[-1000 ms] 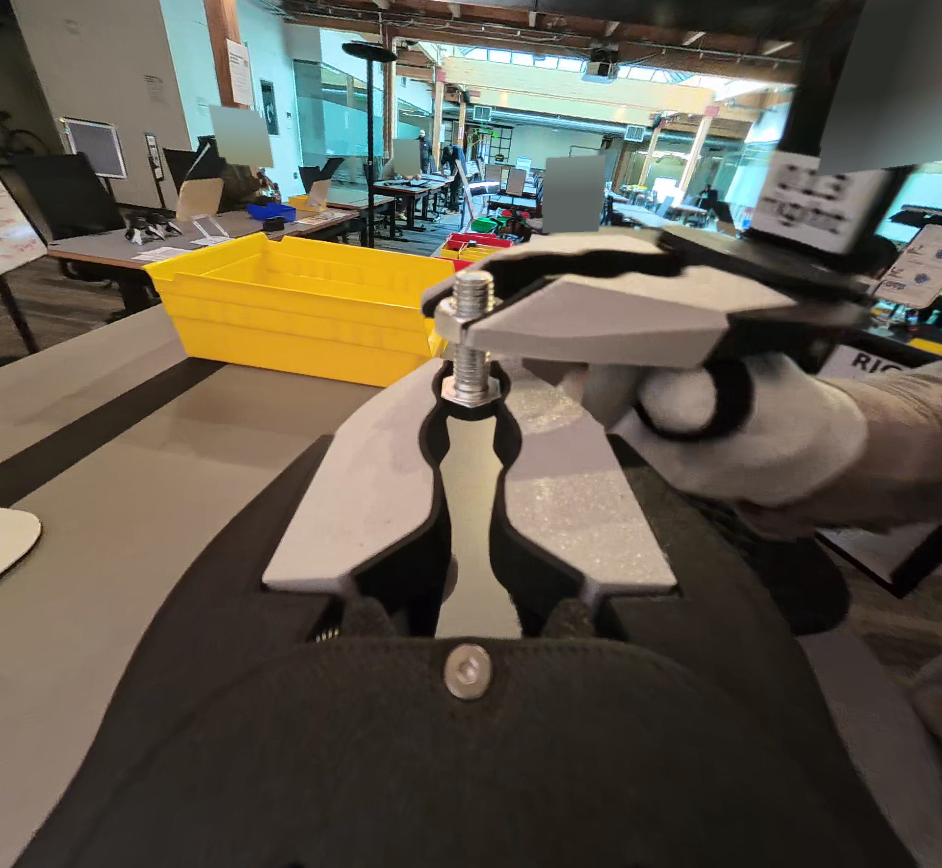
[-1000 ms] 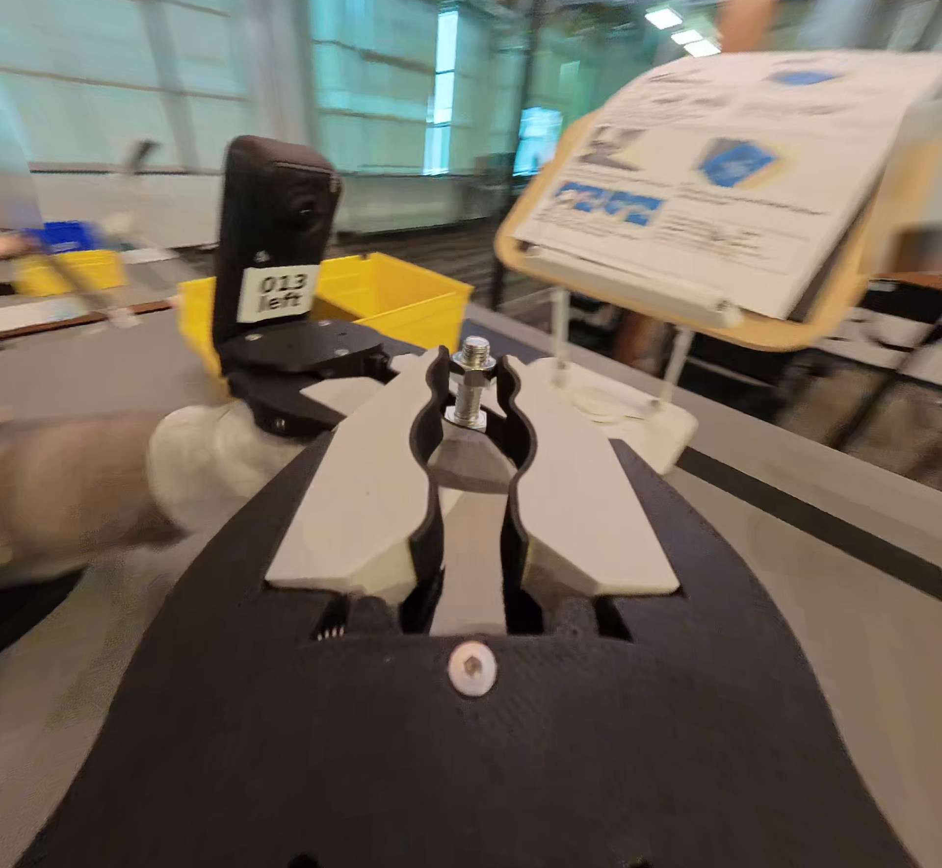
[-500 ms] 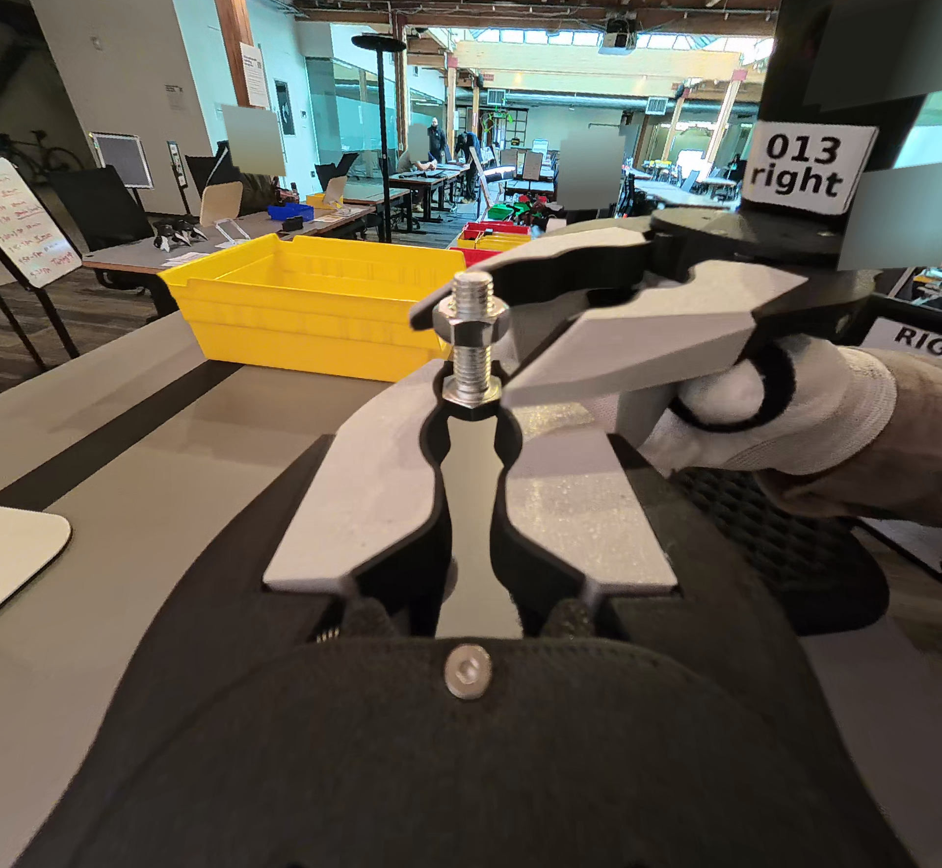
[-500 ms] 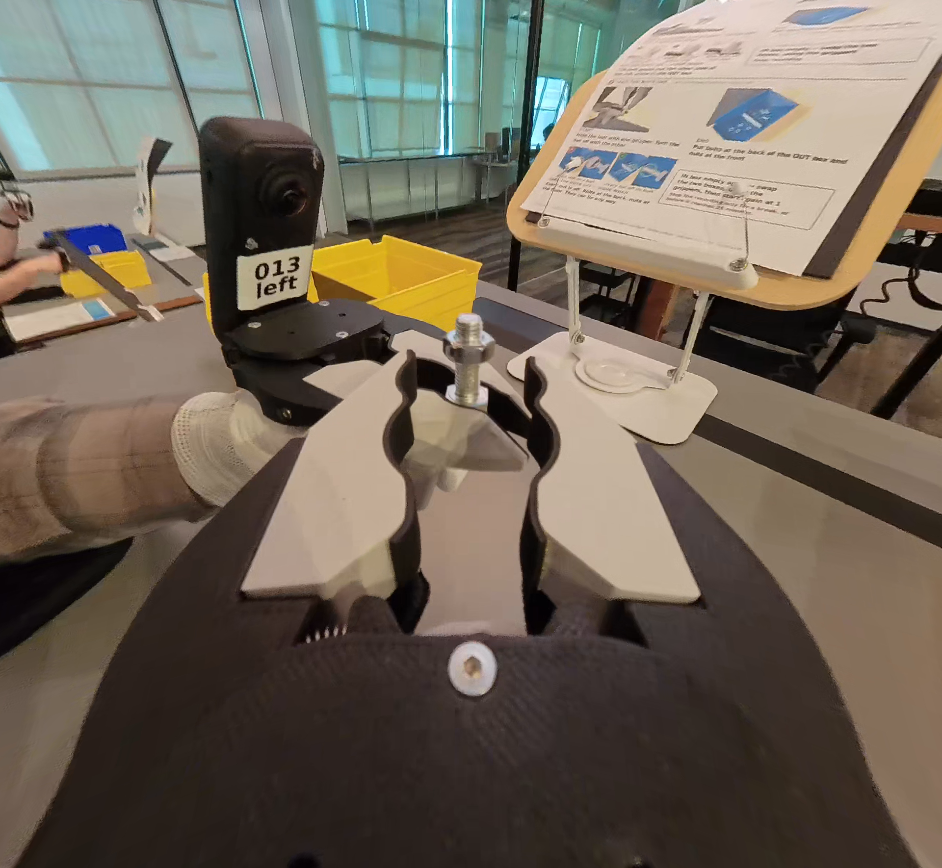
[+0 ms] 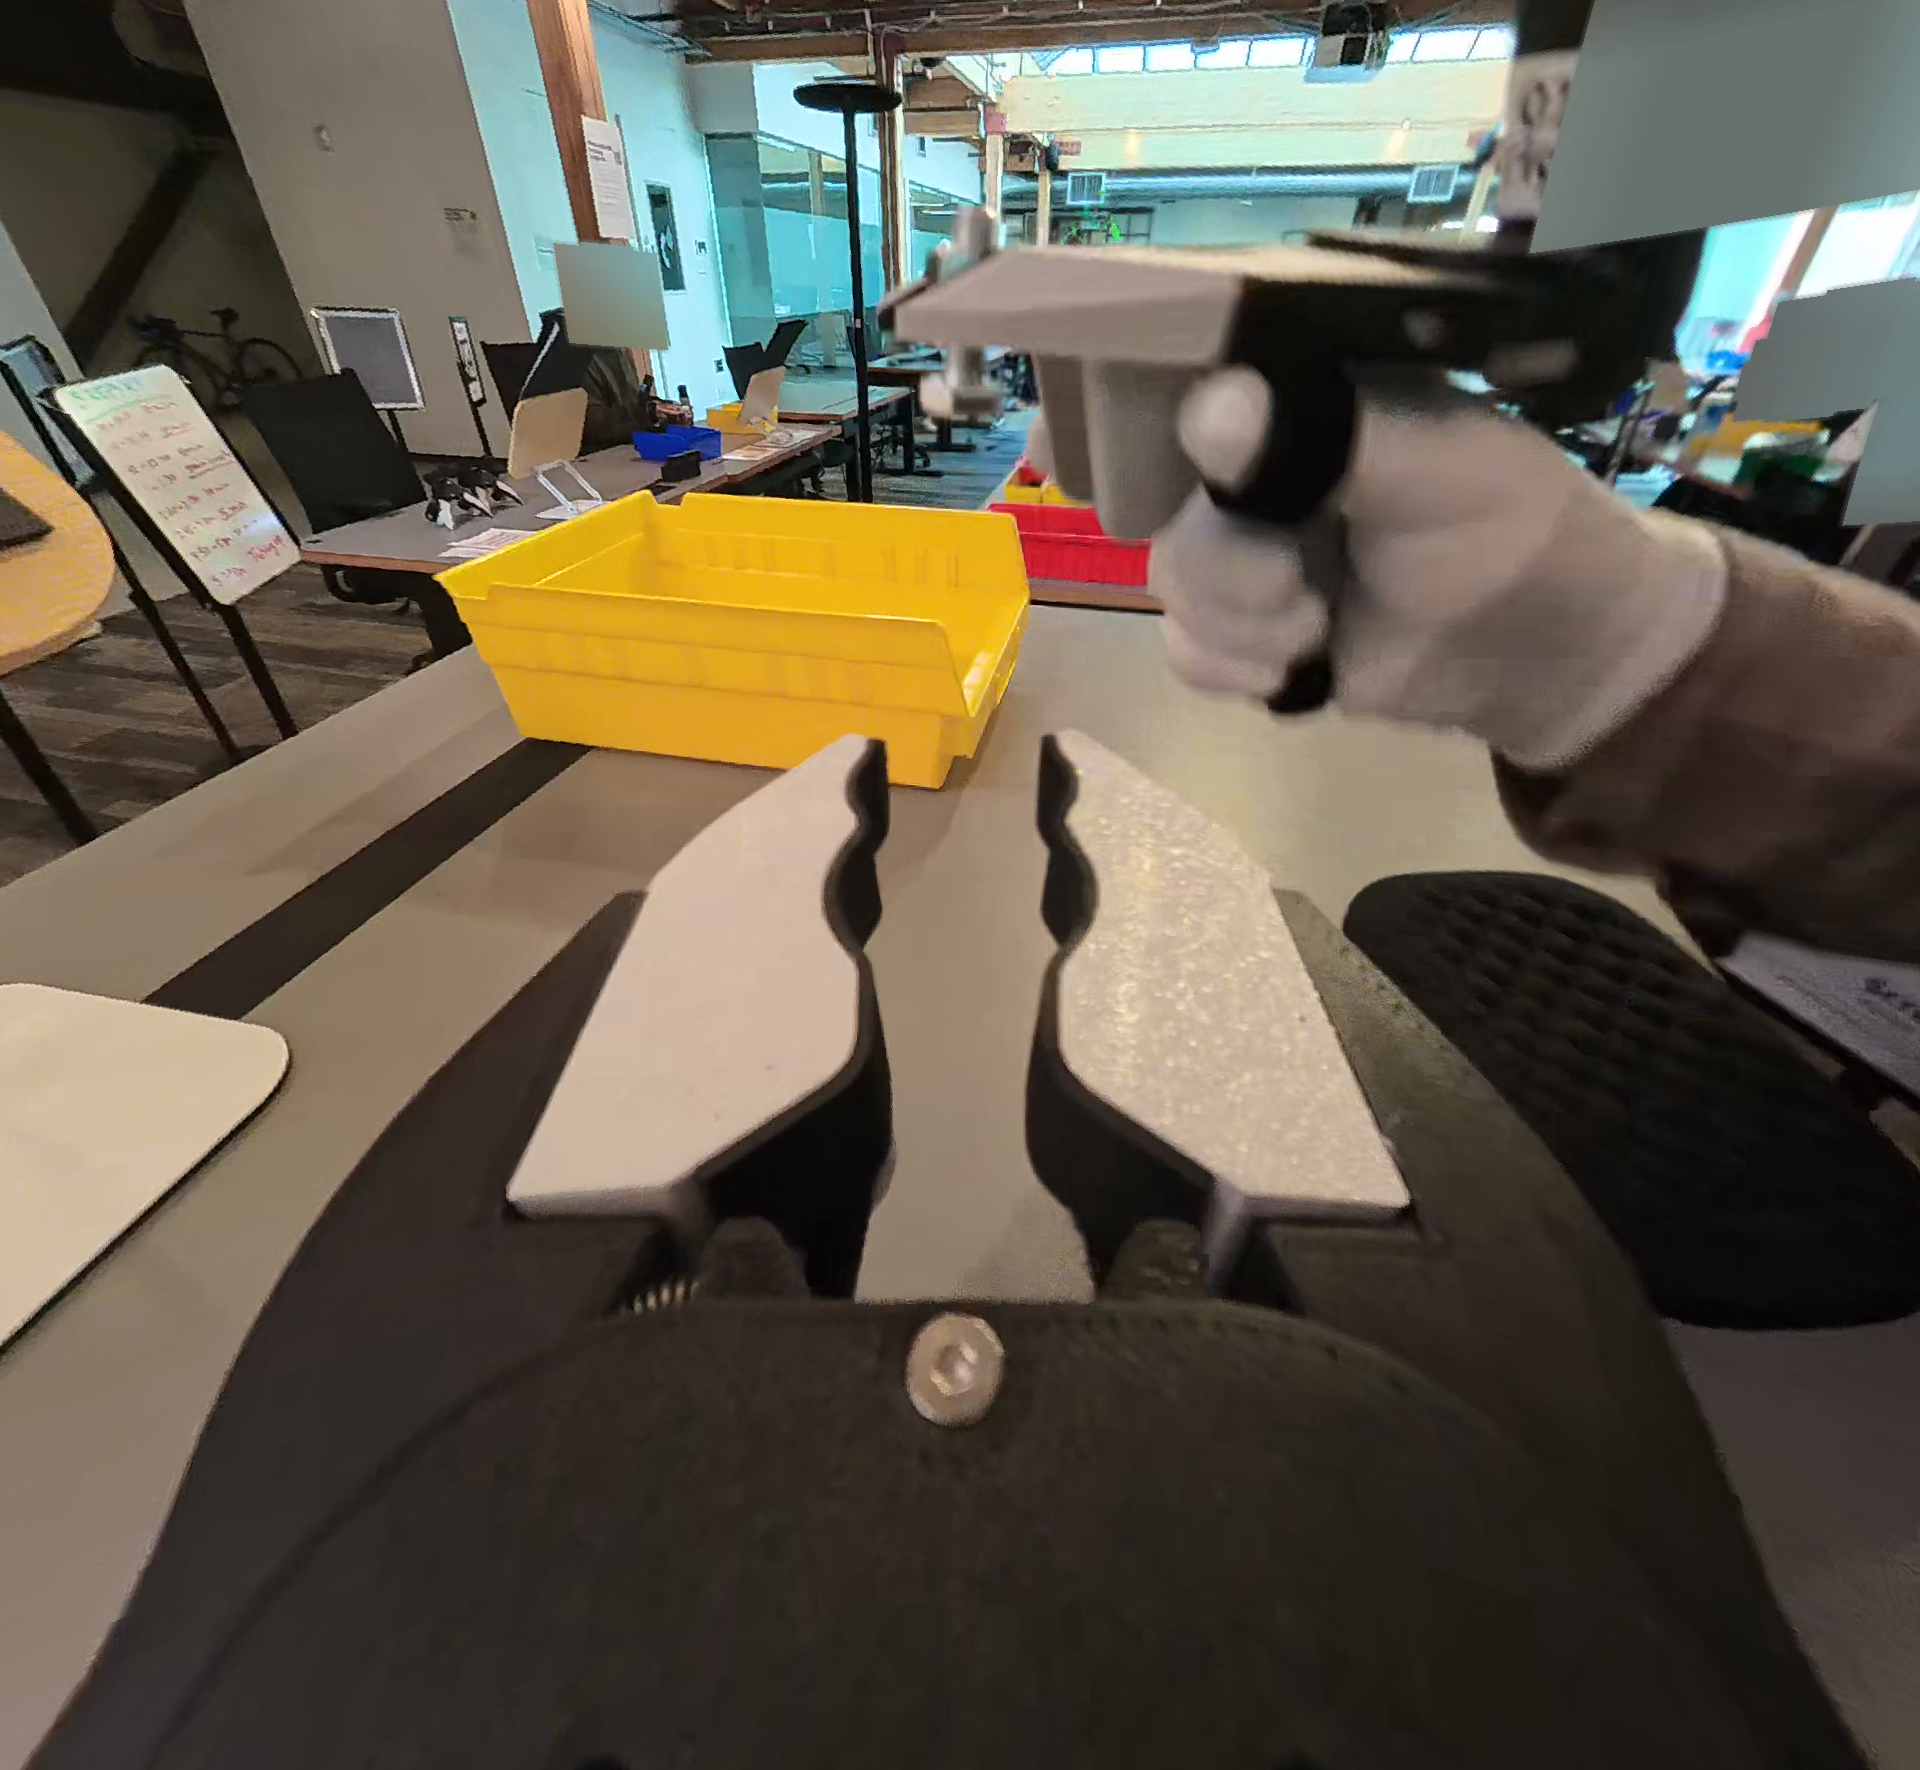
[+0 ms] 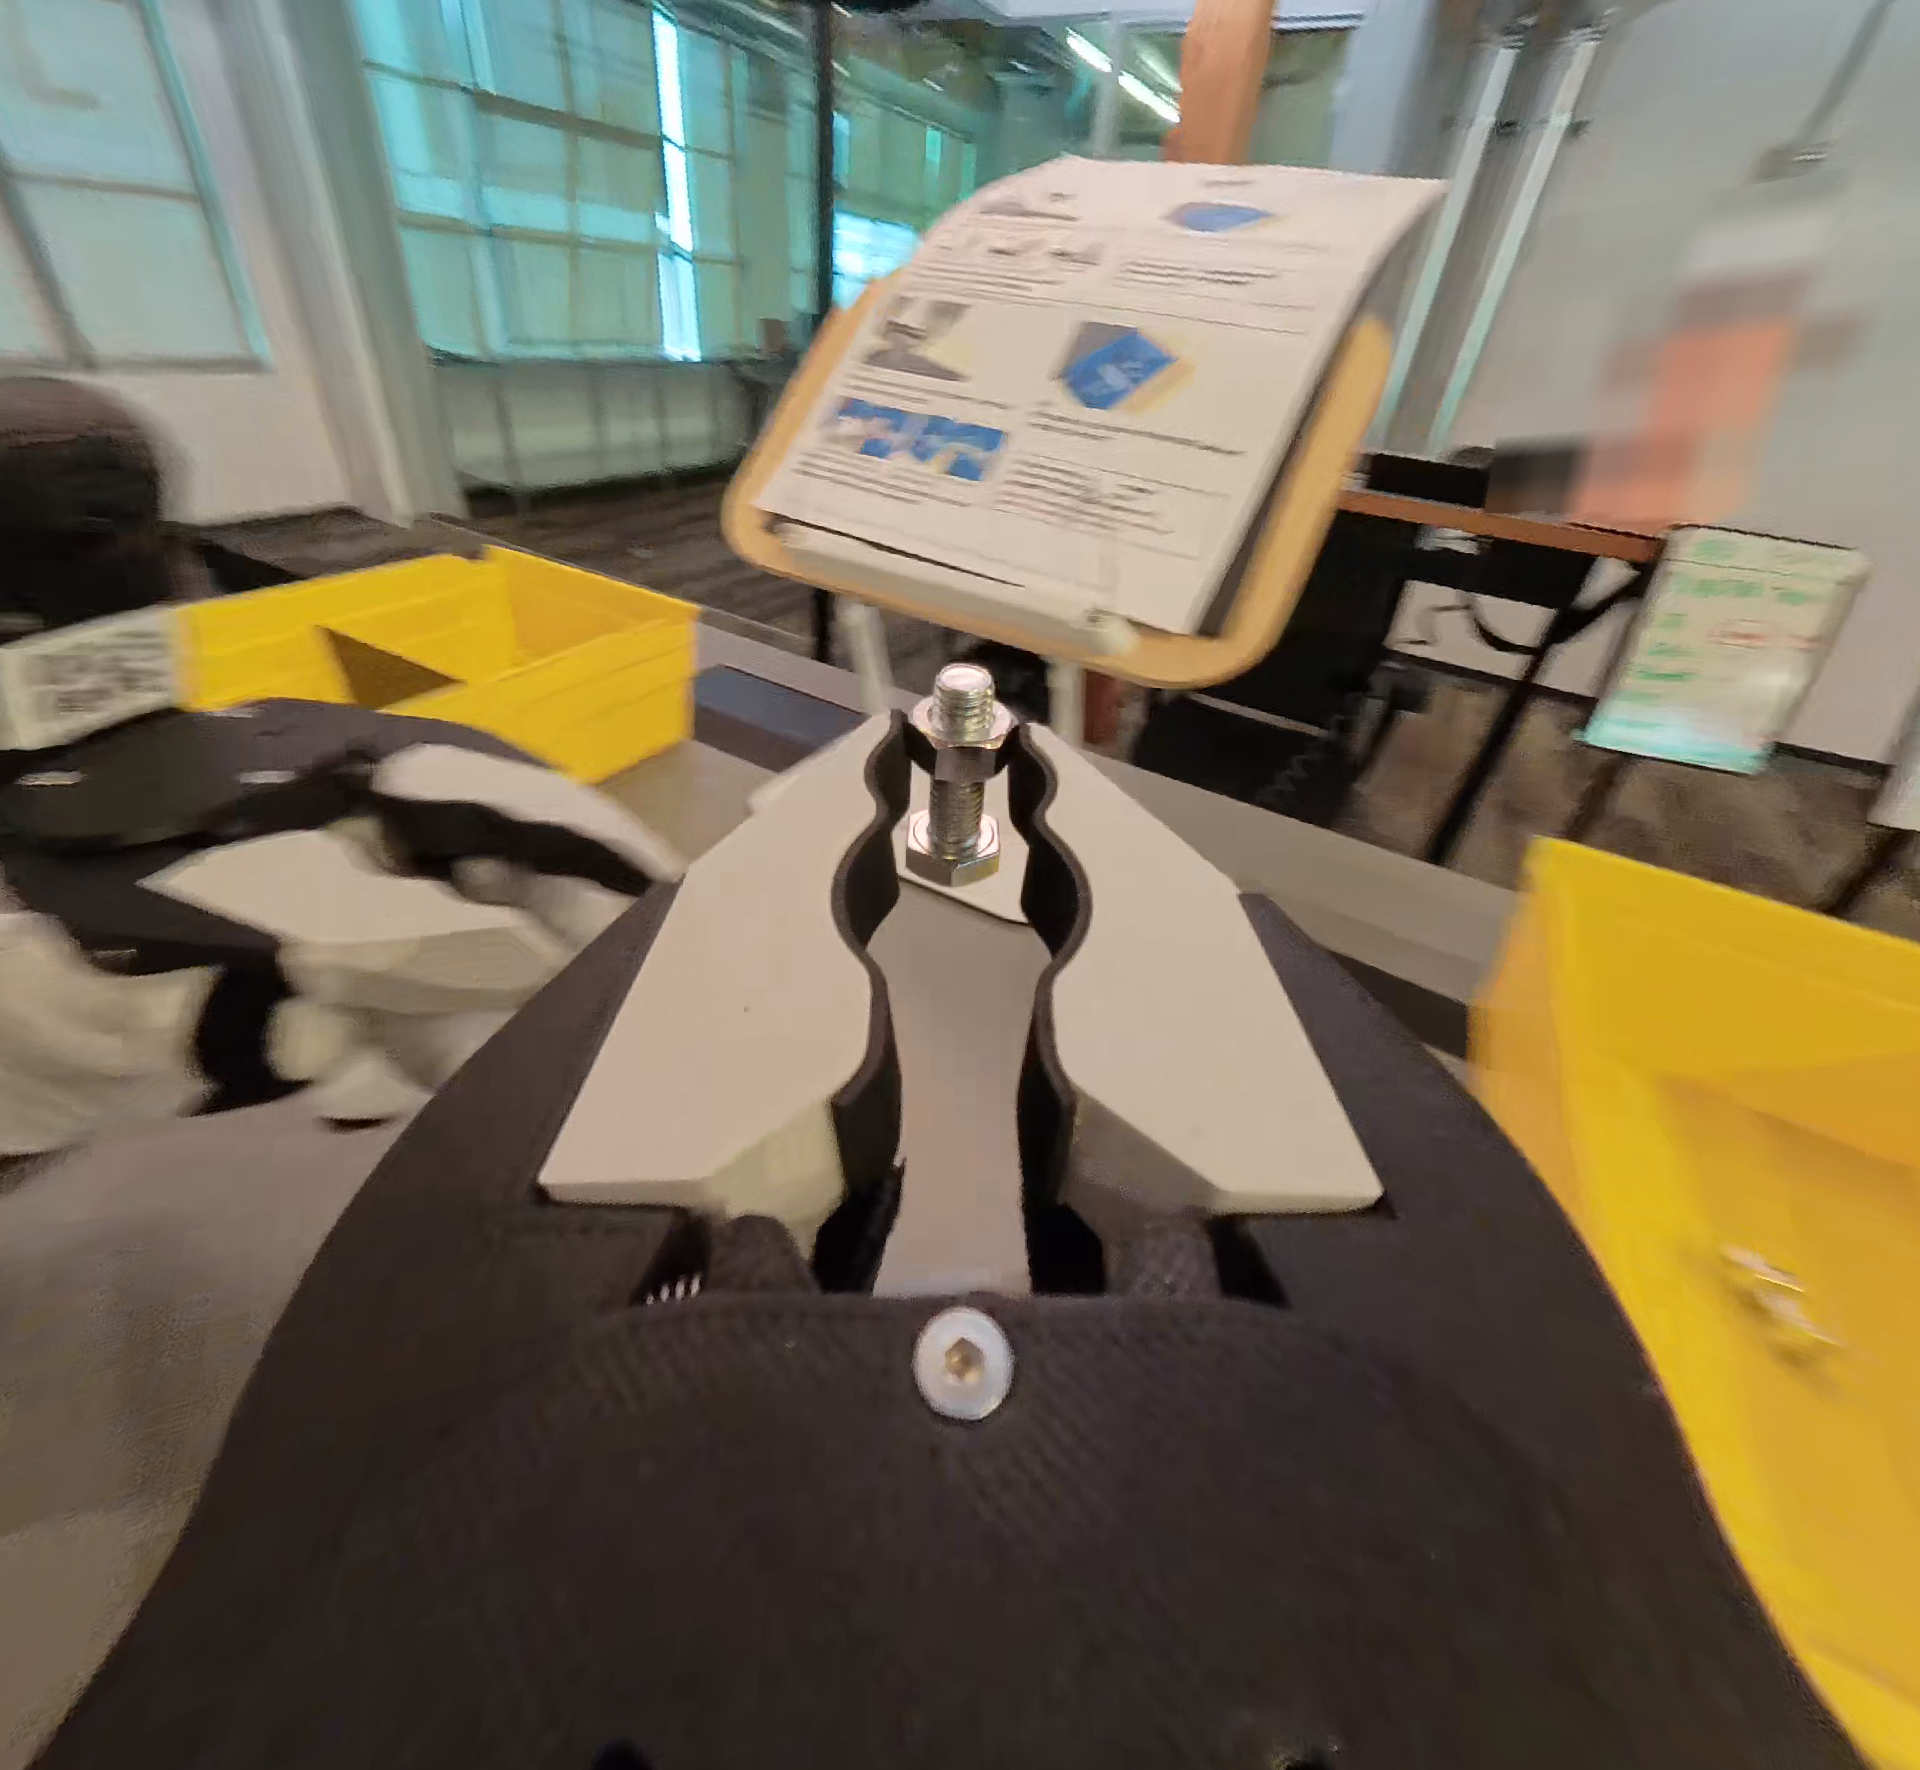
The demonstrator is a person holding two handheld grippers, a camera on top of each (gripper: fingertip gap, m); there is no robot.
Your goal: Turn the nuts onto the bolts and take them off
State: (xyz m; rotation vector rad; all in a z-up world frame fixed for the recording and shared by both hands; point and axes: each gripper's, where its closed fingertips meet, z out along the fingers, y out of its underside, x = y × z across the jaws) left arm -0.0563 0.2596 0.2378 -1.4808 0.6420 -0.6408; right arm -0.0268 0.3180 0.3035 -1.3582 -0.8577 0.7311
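My right gripper (image 6: 961, 733) is shut on a steel nut (image 6: 961, 731) threaded near the top of a steel bolt (image 6: 951, 811). The bolt hangs upright between the fingers, head down, clear of the table. In the left wrist view the right gripper (image 5: 961, 318) shows blurred at upper right, raised above the table with the bolt (image 5: 964, 370) at its tips. My left gripper (image 5: 961, 764) is open and empty, low over the grey table (image 5: 364, 941). It shows blurred at the left of the right wrist view (image 6: 312, 889).
A yellow bin (image 5: 748, 619) stands on the table ahead of the left gripper. Another yellow bin (image 6: 1714, 1097) is close on the right of the right gripper. An instruction sheet on a stand (image 6: 1070, 411) is behind the bolt. A black mesh chair (image 5: 1662, 1076) is at right. My right fingertips sit around 9 cm from my left ones.
My right gripper opened, then shut on the nut. My left gripper let go of the bolt's head and opened. The right gripper carried bolt and nut up and away from the left one.
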